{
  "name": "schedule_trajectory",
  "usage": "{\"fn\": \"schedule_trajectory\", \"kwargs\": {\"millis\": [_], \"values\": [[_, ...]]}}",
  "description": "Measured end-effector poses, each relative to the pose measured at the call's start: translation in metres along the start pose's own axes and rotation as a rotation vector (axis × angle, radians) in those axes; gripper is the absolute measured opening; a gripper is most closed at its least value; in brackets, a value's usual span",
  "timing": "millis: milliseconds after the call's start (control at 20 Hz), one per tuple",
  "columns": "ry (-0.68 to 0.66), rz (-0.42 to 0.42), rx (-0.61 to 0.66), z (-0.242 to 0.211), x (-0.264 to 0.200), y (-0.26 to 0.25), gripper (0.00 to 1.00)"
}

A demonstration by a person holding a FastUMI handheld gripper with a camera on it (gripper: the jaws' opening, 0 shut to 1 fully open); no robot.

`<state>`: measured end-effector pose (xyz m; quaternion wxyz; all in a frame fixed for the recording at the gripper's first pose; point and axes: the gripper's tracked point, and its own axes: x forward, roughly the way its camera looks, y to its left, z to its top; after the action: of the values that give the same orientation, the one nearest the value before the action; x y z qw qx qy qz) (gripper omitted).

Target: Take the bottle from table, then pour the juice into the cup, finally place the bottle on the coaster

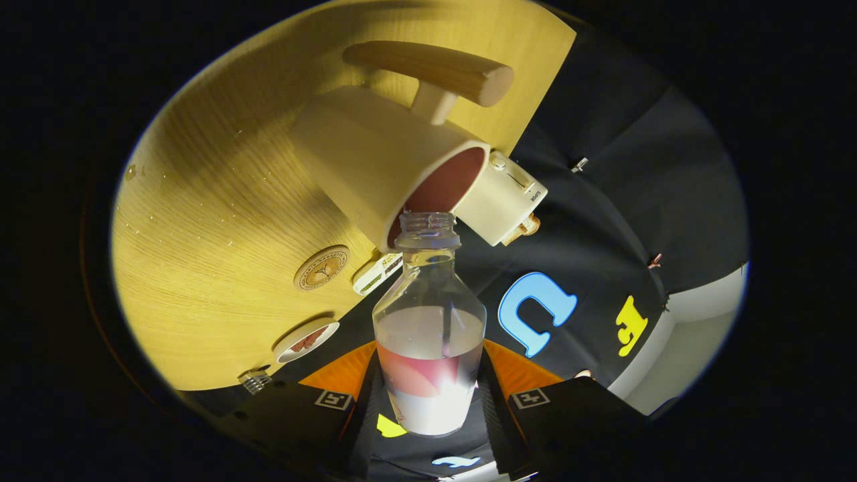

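My gripper clamps the uncapped bottle, mouth at the cup rim; overtilting could splash juice past it.

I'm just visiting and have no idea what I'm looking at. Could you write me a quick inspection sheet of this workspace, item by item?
Surface: pale wooden table, seen tilted.
Job's things: clear glass bottle, uncapped, part full of pale liquid, its mouth at the rim of the cream cup with a wooden handle; round wooden coaster beside the cup, bare.
Clutter: small round dish, small white box, and a cream device behind the cup.
Grippers: gripper with both fingers pressing on the bottle's lower body.
Cables: nothing seen.
Surroundings: black cloth wall of the booth.
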<state>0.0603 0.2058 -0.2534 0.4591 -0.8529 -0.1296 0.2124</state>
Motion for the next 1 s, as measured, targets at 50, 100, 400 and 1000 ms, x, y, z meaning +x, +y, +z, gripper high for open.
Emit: {"fn": "schedule_trajectory", "kwargs": {"millis": [50,100,400,1000], "values": [[0.002,-0.005,-0.009,0.0,0.001,-0.001,0.7],[0.003,-0.013,-0.017,0.001,0.003,-0.002,0.7],[-0.028,-0.062,-0.072,0.01,0.007,-0.015,0.71],[-0.039,-0.031,-0.082,0.011,0.012,-0.008,0.7]]}}
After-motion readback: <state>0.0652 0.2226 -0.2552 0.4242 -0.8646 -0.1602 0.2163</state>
